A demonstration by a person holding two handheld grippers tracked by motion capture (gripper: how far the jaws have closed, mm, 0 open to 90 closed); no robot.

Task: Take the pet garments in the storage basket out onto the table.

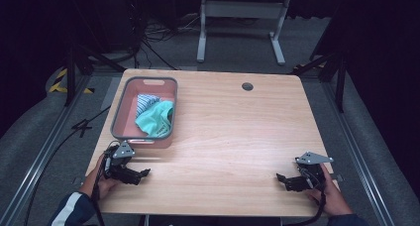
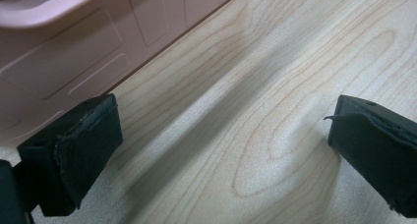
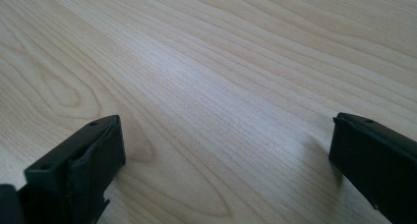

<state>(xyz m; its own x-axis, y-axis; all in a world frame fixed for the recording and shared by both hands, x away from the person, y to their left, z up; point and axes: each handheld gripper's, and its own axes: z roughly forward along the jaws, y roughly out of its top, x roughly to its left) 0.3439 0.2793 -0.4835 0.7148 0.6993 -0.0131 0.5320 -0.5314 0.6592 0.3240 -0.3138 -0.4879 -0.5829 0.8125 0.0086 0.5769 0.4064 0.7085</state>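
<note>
Both jaws are spread, nothing held; the left hand-held gripper (image 1: 140, 175), beside the pink basket (image 1: 118, 118), could nudge it.

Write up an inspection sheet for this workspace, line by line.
Surface: light wooden table, round grommet hole near the far edge.
Job's things: pink bin at the table's left, holding a teal garment and a striped cloth.
Clutter: nothing seen.
Grippers: left gripper by the bin's near corner, jaws apart, holding nothing; right gripper near the right front edge, jaws apart, holding nothing.
Cables: black cables on the floor beyond the table.
Surroundings: grey carpet, white table legs behind, dark curtains.
</note>
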